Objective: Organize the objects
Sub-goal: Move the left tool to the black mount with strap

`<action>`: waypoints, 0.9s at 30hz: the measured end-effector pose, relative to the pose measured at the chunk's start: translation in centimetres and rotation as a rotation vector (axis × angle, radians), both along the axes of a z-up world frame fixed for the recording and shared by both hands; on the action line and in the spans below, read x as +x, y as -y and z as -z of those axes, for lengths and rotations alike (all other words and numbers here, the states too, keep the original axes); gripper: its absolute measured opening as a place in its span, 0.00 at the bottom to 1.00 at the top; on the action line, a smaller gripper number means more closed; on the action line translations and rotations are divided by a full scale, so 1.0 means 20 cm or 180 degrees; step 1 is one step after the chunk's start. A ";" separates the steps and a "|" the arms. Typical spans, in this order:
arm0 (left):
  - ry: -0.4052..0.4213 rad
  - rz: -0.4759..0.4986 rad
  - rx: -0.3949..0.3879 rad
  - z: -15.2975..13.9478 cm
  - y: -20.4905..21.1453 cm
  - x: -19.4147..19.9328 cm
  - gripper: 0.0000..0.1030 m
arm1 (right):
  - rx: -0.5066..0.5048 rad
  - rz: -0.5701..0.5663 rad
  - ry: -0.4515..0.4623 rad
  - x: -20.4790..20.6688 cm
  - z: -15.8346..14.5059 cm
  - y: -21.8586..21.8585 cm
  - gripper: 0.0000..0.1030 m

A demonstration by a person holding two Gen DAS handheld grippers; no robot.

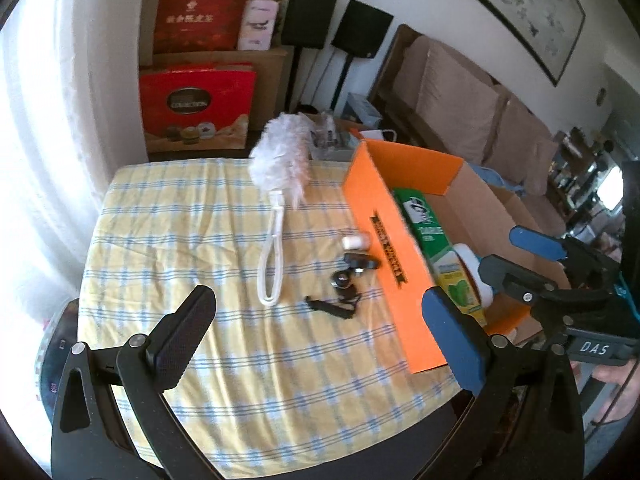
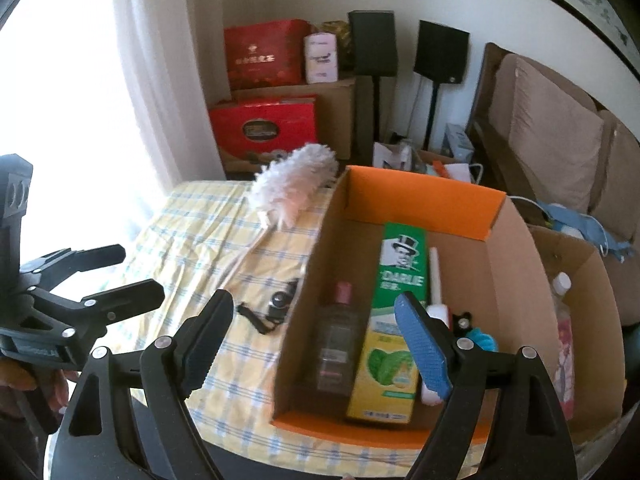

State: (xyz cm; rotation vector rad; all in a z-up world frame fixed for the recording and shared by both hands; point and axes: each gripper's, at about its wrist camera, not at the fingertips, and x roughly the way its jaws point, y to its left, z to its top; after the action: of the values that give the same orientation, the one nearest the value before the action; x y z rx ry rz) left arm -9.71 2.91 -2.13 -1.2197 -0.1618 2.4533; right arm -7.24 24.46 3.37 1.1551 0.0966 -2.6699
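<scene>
Right wrist view: the right hand-held gripper [image 2: 316, 344] hangs over the near end of the box [image 2: 516, 264], jaws spread and empty. Inside the box lie a toothpaste carton [image 2: 394, 300], a clear bottle [image 2: 336, 344] and a white item largely hidden behind the blue finger pad. Left of the box on the worktop [image 1: 192, 232] lie a duster [image 1: 282, 160], a small white cap [image 1: 356, 242] and blurred black bits [image 1: 344, 284]. The left hand-held gripper [image 1: 320, 340] is released, holding nothing.

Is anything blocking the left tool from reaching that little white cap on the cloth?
Nothing visible does. The left tool is open over bare cloth; the cap lies beyond it, with small black bits just before it, beside the box.
</scene>
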 end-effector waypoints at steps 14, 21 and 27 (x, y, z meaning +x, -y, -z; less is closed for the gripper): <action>0.0063 -0.0218 -0.0090 0.11 0.23 -0.05 1.00 | -0.0063 -0.0318 0.0275 -0.13 0.10 0.20 0.79; 0.0187 -0.0105 -0.0037 0.24 0.20 -0.09 1.00 | -0.0055 -0.0276 0.0345 -0.21 0.11 0.21 0.64; 0.0233 0.0085 0.0019 0.31 0.08 -0.14 1.00 | -0.0086 -0.0229 0.0331 -0.25 0.10 0.17 0.56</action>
State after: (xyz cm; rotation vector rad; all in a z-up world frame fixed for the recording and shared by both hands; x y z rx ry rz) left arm -12.59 1.40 -8.26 -1.3015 -0.1720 2.3853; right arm -12.28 20.99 1.45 1.2548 0.0823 -2.5363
